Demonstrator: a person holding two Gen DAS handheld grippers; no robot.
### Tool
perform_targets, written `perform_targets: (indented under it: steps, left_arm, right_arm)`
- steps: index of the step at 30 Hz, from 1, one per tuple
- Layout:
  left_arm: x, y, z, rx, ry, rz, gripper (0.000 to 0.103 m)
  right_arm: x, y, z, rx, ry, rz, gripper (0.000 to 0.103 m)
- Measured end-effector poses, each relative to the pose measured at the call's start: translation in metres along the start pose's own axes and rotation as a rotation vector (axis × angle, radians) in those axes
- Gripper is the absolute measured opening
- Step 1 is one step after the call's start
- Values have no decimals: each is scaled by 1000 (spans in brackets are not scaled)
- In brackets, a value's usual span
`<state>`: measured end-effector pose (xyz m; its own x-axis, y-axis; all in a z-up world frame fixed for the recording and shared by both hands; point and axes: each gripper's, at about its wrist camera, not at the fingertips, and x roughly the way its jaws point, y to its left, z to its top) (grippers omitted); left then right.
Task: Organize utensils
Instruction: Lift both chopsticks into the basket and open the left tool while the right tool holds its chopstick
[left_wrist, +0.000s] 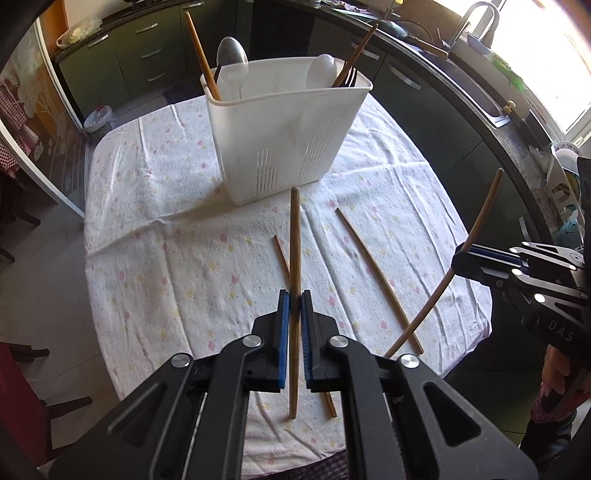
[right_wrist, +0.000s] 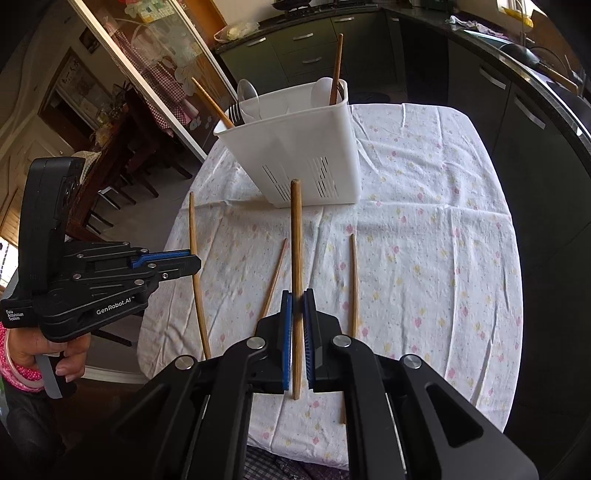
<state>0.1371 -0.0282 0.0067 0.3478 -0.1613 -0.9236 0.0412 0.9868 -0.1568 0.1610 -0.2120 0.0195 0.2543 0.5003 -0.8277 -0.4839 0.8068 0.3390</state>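
Note:
A white slotted utensil holder (left_wrist: 284, 136) stands at the far middle of the table and holds chopsticks, spoons and a fork; it also shows in the right wrist view (right_wrist: 295, 147). My left gripper (left_wrist: 294, 306) is shut on a wooden chopstick (left_wrist: 294, 236), held above the cloth and pointing at the holder. My right gripper (right_wrist: 297, 306) is shut on another chopstick (right_wrist: 296, 236); it shows in the left wrist view (left_wrist: 458, 258) at the right. Two loose chopsticks (left_wrist: 373, 266) (left_wrist: 281, 254) lie on the cloth between the grippers.
The table carries a white flowered cloth (left_wrist: 177, 258). Dark kitchen cabinets and a counter with a sink (left_wrist: 480, 92) curve round the far and right sides. A glass door (right_wrist: 147, 74) and chairs stand to the left.

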Motion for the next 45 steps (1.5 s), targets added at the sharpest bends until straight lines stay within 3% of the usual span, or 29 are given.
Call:
perform_targets:
  steps: [7, 16, 21, 25, 28, 37, 42, 44, 45]
  left_arm:
    - [-45, -10, 10, 14, -91, -21, 6]
    - [-129, -18, 62, -3, -309, -26, 6]
    - [-170, -23, 94, -8, -429, 22, 6]
    - [-179, -26, 114, -16, -473, 75, 6]
    - [-171, -26, 125, -15, -465, 109, 6]
    - [-94, 1, 139, -34, -326, 194, 6]
    - [-52, 13, 134, -42, -231, 179, 7]
    - [-46, 13, 130, -36, -218, 172, 13]
    - [-45, 12, 128, -34, -219, 165, 23]
  right_arm:
    - [-22, 2, 3, -13, -64, 15, 7]
    - [-36, 3, 6, -22, -90, 13, 7]
    - [-32, -2, 4, -18, -77, 12, 7]
    - [-30, -4, 4, -16, -72, 15, 7]
    - [-29, -5, 4, -17, -70, 22, 7]
    - [-53, 0, 21, -21, -139, 27, 7]
    - [-80, 10, 47, -28, -219, 17, 7]
    - [-91, 13, 61, -24, -258, 17, 7]
    - [-98, 14, 68, -21, -281, 16, 7]
